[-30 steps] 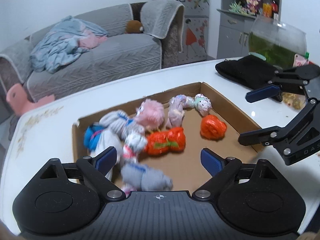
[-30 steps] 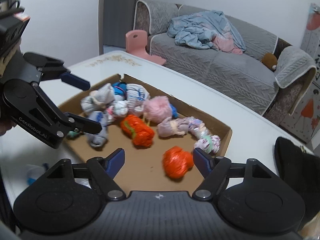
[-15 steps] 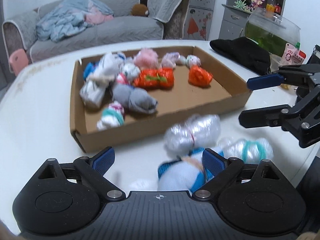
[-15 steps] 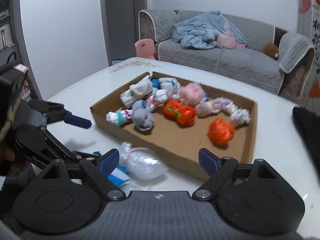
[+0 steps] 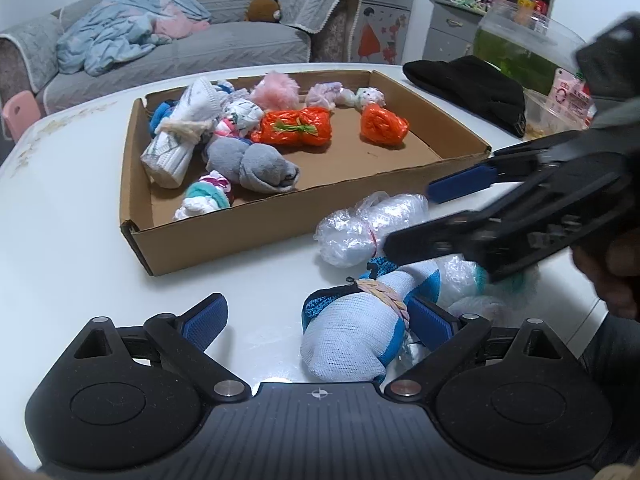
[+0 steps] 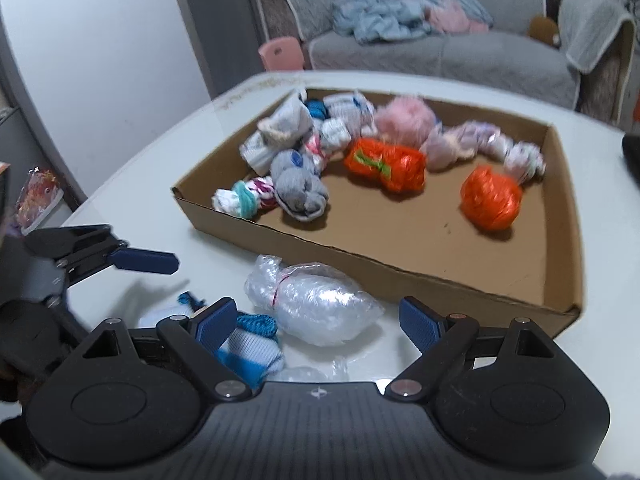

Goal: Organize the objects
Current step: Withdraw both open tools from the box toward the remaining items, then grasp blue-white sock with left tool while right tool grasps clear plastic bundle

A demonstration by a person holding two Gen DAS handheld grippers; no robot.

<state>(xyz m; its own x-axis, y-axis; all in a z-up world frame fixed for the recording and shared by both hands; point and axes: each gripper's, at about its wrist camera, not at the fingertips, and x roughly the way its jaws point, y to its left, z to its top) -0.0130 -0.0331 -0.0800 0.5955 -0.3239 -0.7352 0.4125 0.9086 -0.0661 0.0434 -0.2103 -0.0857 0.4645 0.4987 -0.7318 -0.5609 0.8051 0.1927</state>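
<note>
A cardboard tray (image 5: 280,220) on the white table holds several bundles: rolled socks, a pink fluffy one and two orange plastic ones (image 5: 296,128). In front of the tray lie a clear plastic bundle (image 5: 368,228), a white-and-blue sock bundle (image 5: 356,328) and a plastic bundle with teal (image 5: 472,280). My left gripper (image 5: 318,320) is open, and the sock bundle lies between its fingers, against the right one. My right gripper (image 6: 318,322) is open around the clear plastic bundle (image 6: 316,304), pads apart from it. It also reaches in from the right (image 5: 432,216).
A black cloth (image 5: 468,92) and a clear tank (image 5: 520,40) stand on the table behind the tray at the right. A grey sofa (image 5: 200,48) and a pink stool (image 6: 280,54) lie beyond the table. Snack packets (image 6: 36,196) sit off the table's left edge.
Both grippers have drawn back from above the tray and sunk to the table in front of it. The loose bundles have come between their fingers. The right jaws stand wider.
</note>
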